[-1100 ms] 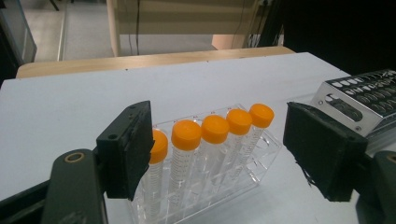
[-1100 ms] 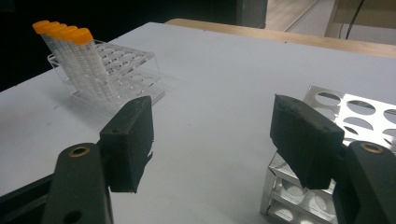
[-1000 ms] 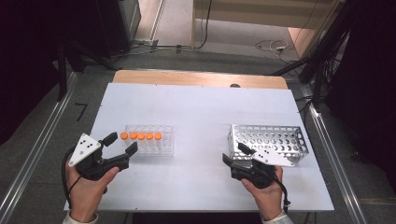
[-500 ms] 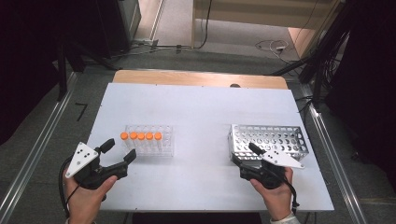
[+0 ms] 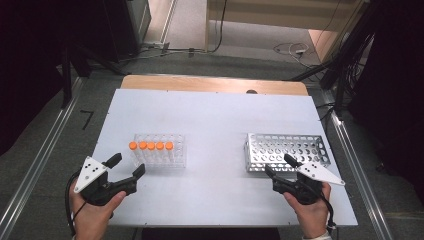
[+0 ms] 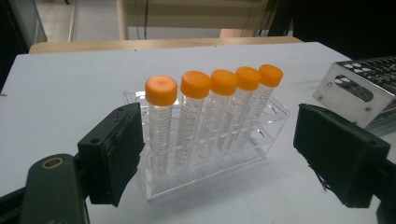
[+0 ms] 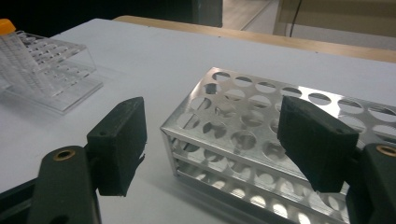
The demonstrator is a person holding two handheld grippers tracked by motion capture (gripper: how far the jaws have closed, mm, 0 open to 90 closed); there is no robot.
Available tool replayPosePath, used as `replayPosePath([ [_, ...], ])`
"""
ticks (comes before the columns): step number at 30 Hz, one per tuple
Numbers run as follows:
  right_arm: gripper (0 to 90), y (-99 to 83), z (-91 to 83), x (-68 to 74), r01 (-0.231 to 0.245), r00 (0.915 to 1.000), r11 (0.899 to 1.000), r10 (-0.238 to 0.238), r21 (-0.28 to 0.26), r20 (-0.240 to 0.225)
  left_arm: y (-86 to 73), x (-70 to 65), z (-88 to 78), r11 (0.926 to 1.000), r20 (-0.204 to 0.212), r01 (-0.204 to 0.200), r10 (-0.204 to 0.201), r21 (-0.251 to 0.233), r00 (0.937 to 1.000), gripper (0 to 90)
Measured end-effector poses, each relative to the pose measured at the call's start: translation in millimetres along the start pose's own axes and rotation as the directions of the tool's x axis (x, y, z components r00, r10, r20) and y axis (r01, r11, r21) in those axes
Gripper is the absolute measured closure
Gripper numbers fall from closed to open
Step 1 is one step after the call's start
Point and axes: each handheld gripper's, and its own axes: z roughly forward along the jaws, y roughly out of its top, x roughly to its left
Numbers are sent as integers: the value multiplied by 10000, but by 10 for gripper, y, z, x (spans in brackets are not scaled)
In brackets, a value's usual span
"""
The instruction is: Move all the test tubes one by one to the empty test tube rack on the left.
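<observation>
Several orange-capped tubes [image 5: 150, 145] stand in a row in a clear plastic rack [image 5: 159, 156] left of centre. An empty perforated metal rack [image 5: 287, 151] sits to the right. My left gripper [image 5: 127, 165] is open just in front and left of the clear rack, apart from it. In the left gripper view the tubes [image 6: 215, 105] stand ahead of that gripper [image 6: 222, 140]. My right gripper [image 5: 278, 164] is open at the metal rack's near edge, and its own view shows the rack's corner [image 7: 187, 126] ahead of the gripper [image 7: 215, 135]. Both pairs of jaws have just been opening, with nothing gripped.
The white tabletop [image 5: 215, 120] has free room between the two racks and behind them. A wooden strip [image 5: 210, 84] runs along its far edge. Metal rails [image 5: 350, 150] flank the table, and cables lie on the floor beyond.
My right hand has shifted to the right along the metal rack's front. The left hand has barely moved. Both pairs of jaws stand a little wider than before.
</observation>
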Motion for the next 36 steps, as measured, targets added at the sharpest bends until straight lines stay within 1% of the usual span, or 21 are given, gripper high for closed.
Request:
replayPosePath([
  [3, 226, -23, -40, -56, -51, 9999, 10000, 50, 32, 159, -24, 19, -4, 10000, -52, 33, -33, -11, 10000, 155],
  [7, 222, -55, -82, -123, -8, 9991, 10000, 5, 67, 428, -59, 44, -2, 10000, -126, 65, -65, 16, 9999, 152],
  [14, 220, -101, -172, -254, -205, 9968, 9998, 199, 64, 773, -111, 125, -15, 9999, -424, 136, -138, -62, 9990, 151],
  [17, 219, -133, -210, -319, -314, 9950, 9994, 303, 108, 955, -140, 162, -8, 9998, -526, 206, -206, 3, 9984, 151],
  [20, 216, -161, -256, -379, -432, 9928, 9990, 419, 95, 1123, -169, 191, -1, 9998, -631, 197, -190, 102, 9978, 151],
  [26, 207, -234, -359, -512, -625, 9864, 9980, 599, 121, 1529, -209, 250, -3, 9994, -849, 296, -279, 192, 9960, 151],
  [32, 201, -312, -459, -647, -896, 9765, 9958, 839, 200, 1984, -247, 302, 13, 9986, -1011, 326, -282, 425, 9945, 150],
  [35, 197, -348, -496, -708, -1075, 9724, 9939, 1000, 247, 2108, -260, 318, 20, 9980, -1029, 364, -310, 507, 9942, 150],
  [36, 197, -361, -506, -724, -1071, 9707, 9939, 985, 276, 2193, -265, 323, 25, 9977, -1069, 382, -321, 552, 9938, 150],
])
